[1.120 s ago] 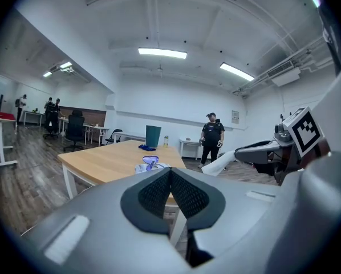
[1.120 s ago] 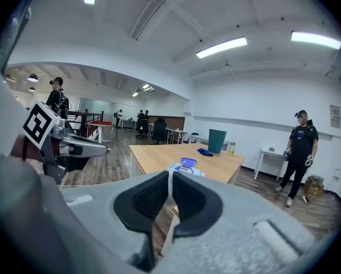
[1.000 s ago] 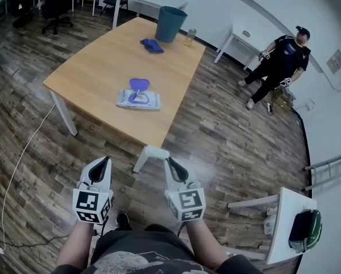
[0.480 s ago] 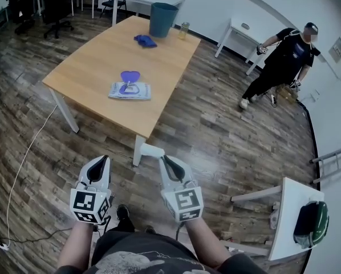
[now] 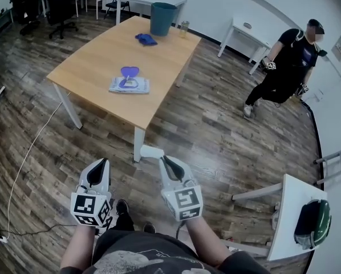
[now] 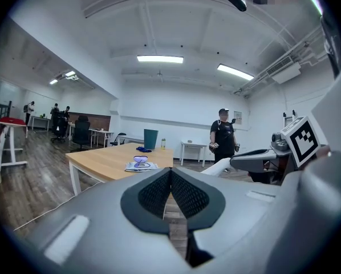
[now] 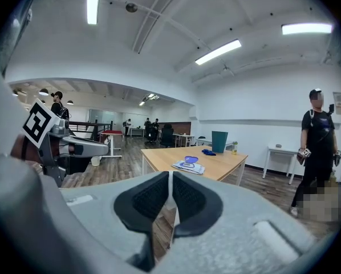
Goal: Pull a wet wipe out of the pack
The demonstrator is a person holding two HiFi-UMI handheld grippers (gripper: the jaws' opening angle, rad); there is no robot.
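Note:
A flat wet wipe pack (image 5: pixel 129 84) with its purple lid flipped up lies near the front of a wooden table (image 5: pixel 96 61). It also shows small in the left gripper view as the pack (image 6: pixel 140 165) and in the right gripper view as the pack (image 7: pixel 189 165). My left gripper (image 5: pixel 100 169) and right gripper (image 5: pixel 169 167) are held side by side over the floor, well short of the table. Both are shut with nothing between the pads. They point roughly level toward the table.
A teal bin (image 5: pixel 162 18), a blue cloth (image 5: pixel 146 38) and a small bottle (image 5: pixel 185 28) sit at the table's far end. A person in black (image 5: pixel 284 61) stands at the right. A white cable (image 5: pixel 22 170) runs over the floor at the left; a small white table (image 5: pixel 288 210) is at the right.
Both grippers and the head have come nearer to the table, and the view has swung slightly. The person at the right has walked a few steps. Both grippers stay shut.

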